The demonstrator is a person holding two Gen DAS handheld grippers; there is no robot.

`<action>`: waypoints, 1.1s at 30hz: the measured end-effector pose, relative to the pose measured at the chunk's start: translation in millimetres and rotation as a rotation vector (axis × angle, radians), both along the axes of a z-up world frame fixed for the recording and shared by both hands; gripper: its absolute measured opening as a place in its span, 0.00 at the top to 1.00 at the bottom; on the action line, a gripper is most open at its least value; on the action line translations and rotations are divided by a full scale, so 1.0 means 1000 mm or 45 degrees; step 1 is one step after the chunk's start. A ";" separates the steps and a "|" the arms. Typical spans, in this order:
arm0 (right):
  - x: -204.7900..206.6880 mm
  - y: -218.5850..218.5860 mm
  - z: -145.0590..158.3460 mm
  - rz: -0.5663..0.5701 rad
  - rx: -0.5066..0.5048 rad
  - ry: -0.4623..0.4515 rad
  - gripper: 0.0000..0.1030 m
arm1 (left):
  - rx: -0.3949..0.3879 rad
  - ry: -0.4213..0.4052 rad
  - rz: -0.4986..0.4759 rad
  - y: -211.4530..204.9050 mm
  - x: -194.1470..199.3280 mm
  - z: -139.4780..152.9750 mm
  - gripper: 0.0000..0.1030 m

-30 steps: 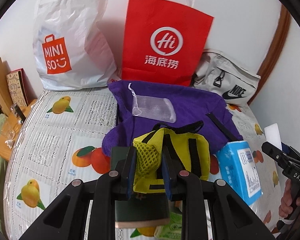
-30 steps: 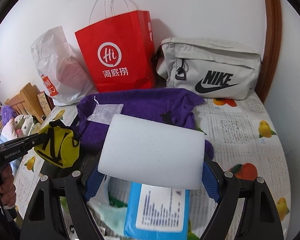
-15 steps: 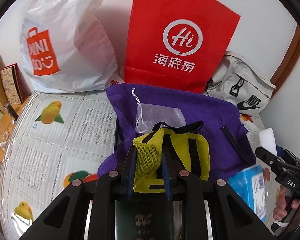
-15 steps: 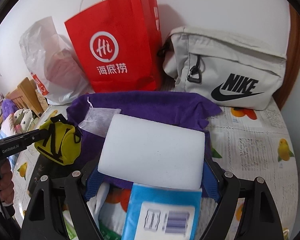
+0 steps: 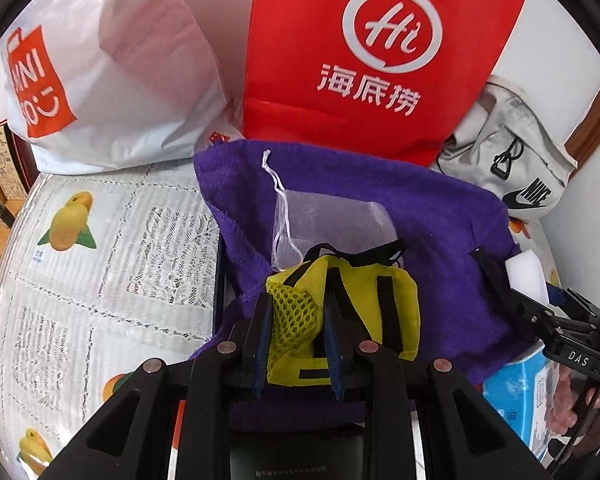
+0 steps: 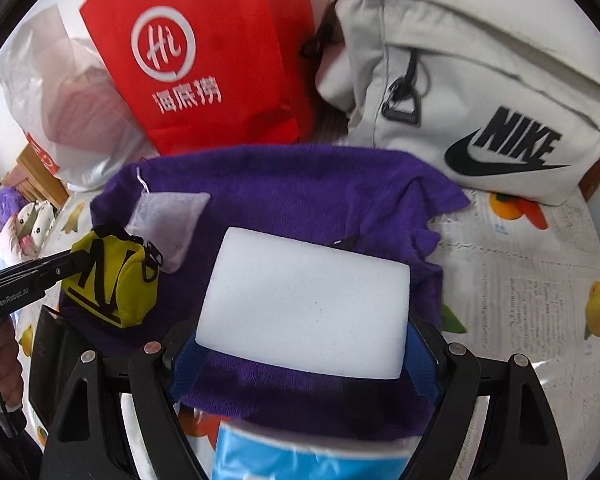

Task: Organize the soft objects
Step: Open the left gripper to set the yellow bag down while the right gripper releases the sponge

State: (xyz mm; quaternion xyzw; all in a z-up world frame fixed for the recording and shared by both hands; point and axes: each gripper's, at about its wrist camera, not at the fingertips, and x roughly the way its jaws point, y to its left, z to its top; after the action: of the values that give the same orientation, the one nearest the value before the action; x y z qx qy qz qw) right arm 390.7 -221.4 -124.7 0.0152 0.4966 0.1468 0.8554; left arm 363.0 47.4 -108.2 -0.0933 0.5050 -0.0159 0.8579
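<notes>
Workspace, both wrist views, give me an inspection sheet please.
Surface: fruit-print tablecloth.
Job's things: yellow pouch, white sponge block, both over the purple towel; mesh drawstring bag lying on it.
Clutter: blue packet, dark notebook.
Grippers: left gripper shut on pouch; right gripper shut on sponge.
Cables: thin black cord beside the right hand.
Surroundings: red paper bag, white plastic bag, grey Nike bag against wall.

A towel (image 6: 284, 184) lies mid-frame on the table (image 6: 540, 280), with a mesh bag (image 6: 168, 220) on its left part. Behind it stand a plastic bag (image 6: 72, 120) at upper left, a paper bag (image 6: 204, 60) in the middle and a pouch (image 6: 480, 80) at upper right.
</notes>
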 end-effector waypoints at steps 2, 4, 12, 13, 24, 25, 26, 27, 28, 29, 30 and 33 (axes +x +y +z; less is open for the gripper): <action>0.005 0.005 -0.004 0.013 -0.012 0.018 0.19 | -0.001 0.011 -0.004 0.000 0.003 -0.003 0.78; 0.009 0.009 -0.006 0.020 -0.033 0.025 0.19 | 0.003 0.020 -0.011 -0.001 0.004 -0.005 0.77; 0.016 0.019 -0.020 0.048 -0.061 0.122 0.18 | 0.018 0.050 -0.028 -0.001 0.007 -0.010 0.75; 0.016 0.020 -0.022 0.049 -0.062 0.133 0.15 | 0.015 0.050 -0.029 -0.001 0.007 -0.010 0.75; 0.001 0.013 -0.003 -0.005 -0.054 0.061 0.00 | 0.008 0.011 0.010 0.013 -0.010 0.008 0.50; -0.005 0.013 0.002 -0.004 -0.054 0.046 0.00 | 0.014 0.008 0.011 0.014 -0.013 0.009 0.50; -0.009 0.013 0.005 0.000 -0.058 0.033 0.00 | 0.021 -0.001 0.016 0.015 -0.017 0.013 0.50; -0.017 0.015 0.010 0.009 -0.065 0.011 0.00 | 0.022 -0.012 0.021 0.016 -0.022 0.015 0.50; -0.021 0.015 0.013 0.010 -0.067 -0.001 0.00 | 0.022 -0.031 0.021 0.017 -0.028 0.019 0.50; -0.031 0.016 0.018 0.017 -0.060 -0.020 0.00 | 0.027 -0.042 0.020 0.017 -0.031 0.021 0.50; -0.036 0.018 0.021 0.024 -0.051 -0.027 0.00 | 0.042 -0.055 0.022 0.017 -0.037 0.024 0.50; -0.058 0.021 0.031 0.048 0.008 -0.041 0.00 | 0.067 -0.086 0.025 0.018 -0.055 0.032 0.50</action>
State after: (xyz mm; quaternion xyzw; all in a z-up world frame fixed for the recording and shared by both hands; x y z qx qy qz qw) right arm 332.3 -200.3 -93.7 0.0064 0.4825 0.1646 0.8603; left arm 307.8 65.7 -76.4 -0.0751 0.4751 0.0029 0.8767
